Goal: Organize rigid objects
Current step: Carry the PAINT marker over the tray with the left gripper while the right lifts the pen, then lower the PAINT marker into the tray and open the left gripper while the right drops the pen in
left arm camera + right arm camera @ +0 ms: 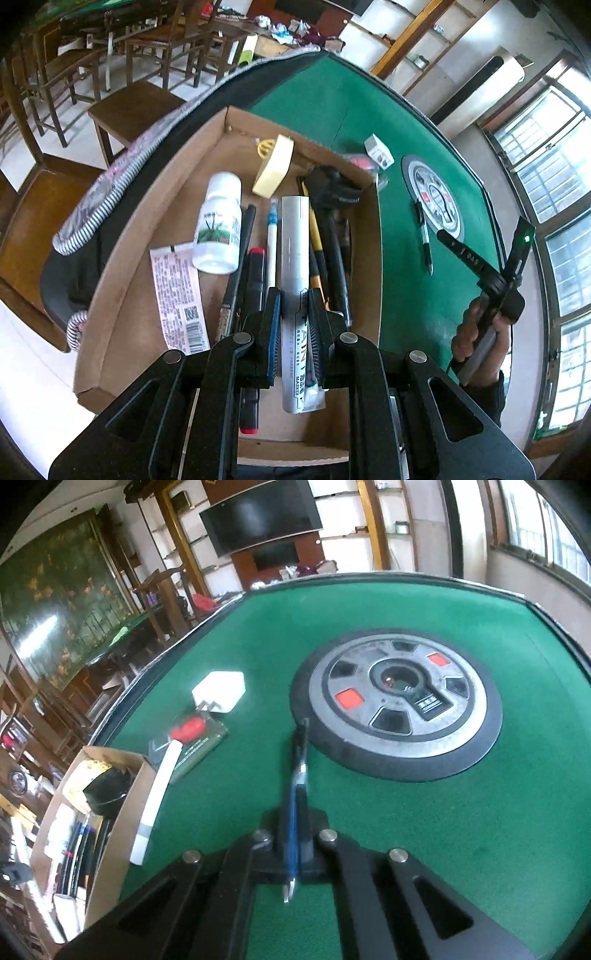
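Left gripper [294, 325] clamps a smooth grey cylindrical paint marker [294, 258] above the shallow brown cardboard tray [122, 280] of pens and tools. Right gripper [293, 834] pinches a slim black pen [300, 760] on green felt tabletop [369, 605], beside 1 round metal dial [397, 705].

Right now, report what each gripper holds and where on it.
Left gripper: silver paint marker, clamped on its labelled lower barrel. Right gripper: black pen, pinched on its clip end.

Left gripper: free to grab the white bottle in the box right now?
Probably not yet: the left gripper is shut on the grey marker. The white bottle itself lies uncovered, nothing on top.
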The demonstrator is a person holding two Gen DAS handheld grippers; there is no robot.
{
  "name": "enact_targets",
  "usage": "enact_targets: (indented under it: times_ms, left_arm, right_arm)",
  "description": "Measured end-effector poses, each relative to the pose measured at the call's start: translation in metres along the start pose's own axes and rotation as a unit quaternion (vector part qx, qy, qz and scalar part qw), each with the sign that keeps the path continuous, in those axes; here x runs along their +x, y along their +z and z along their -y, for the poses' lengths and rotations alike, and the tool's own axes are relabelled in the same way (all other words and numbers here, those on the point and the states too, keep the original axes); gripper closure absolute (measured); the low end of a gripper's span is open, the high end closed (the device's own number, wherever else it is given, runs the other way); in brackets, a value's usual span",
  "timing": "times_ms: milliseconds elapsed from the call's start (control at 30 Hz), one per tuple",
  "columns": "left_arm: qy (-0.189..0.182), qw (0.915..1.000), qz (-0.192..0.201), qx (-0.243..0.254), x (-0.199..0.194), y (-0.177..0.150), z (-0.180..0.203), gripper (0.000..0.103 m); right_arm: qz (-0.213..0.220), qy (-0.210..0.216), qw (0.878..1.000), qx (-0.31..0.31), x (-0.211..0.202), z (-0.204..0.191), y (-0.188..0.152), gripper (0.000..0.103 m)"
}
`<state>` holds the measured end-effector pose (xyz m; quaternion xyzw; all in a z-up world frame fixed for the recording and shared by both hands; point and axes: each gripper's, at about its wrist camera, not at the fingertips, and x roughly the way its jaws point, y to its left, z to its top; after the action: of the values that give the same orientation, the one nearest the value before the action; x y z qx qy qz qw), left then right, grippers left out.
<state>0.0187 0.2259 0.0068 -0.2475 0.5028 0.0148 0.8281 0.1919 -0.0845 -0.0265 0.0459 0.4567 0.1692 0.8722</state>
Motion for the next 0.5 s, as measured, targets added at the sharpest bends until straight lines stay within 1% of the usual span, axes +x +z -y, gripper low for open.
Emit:
enact_targets:
  times_ms: [33, 67, 133, 200, 267, 300, 333, 367, 400, 500]
  left_arm:
    - [-0.002, 1.0000, -0.001, 0.000, 0.001, -0.001, -0.001, 0.089]
    - [-0.002, 1.0000, -0.001, 0.001, 0.002, -0.001, -0.001, 0.089]
    - [0.004, 1.0000, -0.002, 0.006, 0.004, -0.001, -0.001, 0.089]
    - [0.002, 1.0000, -0.004, 0.007, 0.004, -0.001, -0.001, 0.089]
    - [0.001, 1.0000, -0.005, 0.008, 0.004, -0.002, -0.001, 0.089]
    - [0.003, 0.9999, -0.005, 0.011, 0.005, -0.003, 0.000, 0.089]
    - [0.004, 0.9999, -0.005, 0.012, 0.006, -0.002, 0.001, 0.089]
    - [0.006, 0.9999, -0.004, 0.015, 0.006, -0.002, 0.002, 0.089]
    - [0.007, 0.9998, -0.002, 0.017, 0.007, -0.002, 0.003, 0.089]
    - [0.015, 0.9996, -0.001, 0.023, 0.011, -0.001, 0.003, 0.089]
  right_arm:
    - [0.000, -0.006, 1.000, -0.003, 0.002, -0.001, -0.001, 0.103]
    - [-0.005, -0.003, 1.000, -0.007, 0.006, -0.001, -0.001, 0.103]
    - [-0.010, 0.013, 1.000, -0.004, 0.007, -0.001, -0.001, 0.103]
    - [0.000, 0.027, 1.000, 0.005, 0.004, 0.000, 0.002, 0.103]
    - [-0.001, 0.017, 1.000, -0.002, 0.003, -0.004, 0.007, 0.101]
    - [-0.006, 0.013, 1.000, -0.001, 0.005, -0.006, 0.008, 0.100]
    - [-0.020, 0.014, 1.000, 0.001, 0.011, -0.006, 0.011, 0.095]
    - [-0.032, 0.017, 0.999, 0.003, 0.017, -0.005, 0.011, 0.093]
    - [-0.051, 0.020, 0.998, 0.013, 0.027, -0.002, 0.012, 0.093]
    - [-0.068, 0.022, 0.997, 0.021, 0.040, 0.001, 0.012, 0.092]
